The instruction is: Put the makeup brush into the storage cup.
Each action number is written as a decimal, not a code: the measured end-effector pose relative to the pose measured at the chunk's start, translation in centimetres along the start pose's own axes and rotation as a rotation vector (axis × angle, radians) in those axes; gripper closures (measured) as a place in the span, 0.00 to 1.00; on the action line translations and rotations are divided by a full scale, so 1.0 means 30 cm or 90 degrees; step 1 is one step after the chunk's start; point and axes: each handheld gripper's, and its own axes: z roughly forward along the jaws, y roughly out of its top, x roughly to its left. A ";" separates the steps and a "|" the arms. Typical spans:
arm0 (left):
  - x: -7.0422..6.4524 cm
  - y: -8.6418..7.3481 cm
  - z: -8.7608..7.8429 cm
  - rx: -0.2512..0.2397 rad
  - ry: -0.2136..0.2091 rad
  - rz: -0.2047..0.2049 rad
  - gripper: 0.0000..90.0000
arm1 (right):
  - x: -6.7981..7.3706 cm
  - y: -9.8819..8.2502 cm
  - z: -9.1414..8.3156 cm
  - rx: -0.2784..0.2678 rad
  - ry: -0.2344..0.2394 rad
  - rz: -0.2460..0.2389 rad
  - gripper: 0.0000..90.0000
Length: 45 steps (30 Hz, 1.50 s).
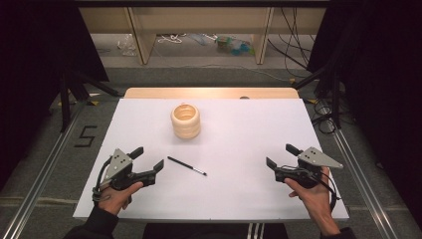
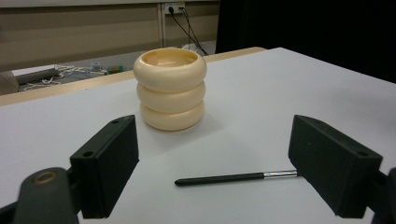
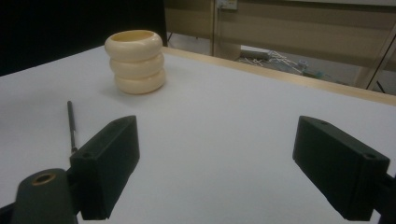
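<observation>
High view: left gripper (image 1: 148, 158) and right gripper (image 1: 279, 155) are resting spread and empty on the white table (image 1: 234, 124), pen (image 1: 186, 166) lying between them.
Left gripper view: pen (image 2: 236, 177) is lying just ahead of the wide jaws, cream holder (image 2: 170, 88) standing beyond.
Right gripper view: jaws are gaping, gripping nothing.

The pen (image 1: 186, 166) lies on the tabletop (image 1: 239, 129), before the cup (image 1: 186, 121), between both claws.

You see a cream-coloured ribbed pot (image 1: 185, 121) and a black pen (image 1: 186, 166) with a silver tip on your white desk (image 1: 239, 199), which has a light wooden far edge. Your gripper fingers (image 2: 109, 170) are black.
</observation>
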 end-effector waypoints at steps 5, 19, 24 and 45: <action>-0.002 0.000 0.005 0.003 -0.005 0.003 0.18 | -0.003 -0.002 -0.003 0.004 -0.003 0.001 0.17; 0.009 0.008 0.008 0.025 -0.031 -0.017 0.17 | -0.009 -0.004 -0.006 0.006 -0.006 0.005 0.17; -0.018 0.016 0.027 0.037 -0.053 -0.012 0.18 | -0.008 -0.006 -0.001 0.001 -0.006 0.008 0.17; -0.071 0.109 0.196 0.187 -0.161 0.105 0.19 | -0.004 -0.010 0.011 0.012 0.007 0.019 0.18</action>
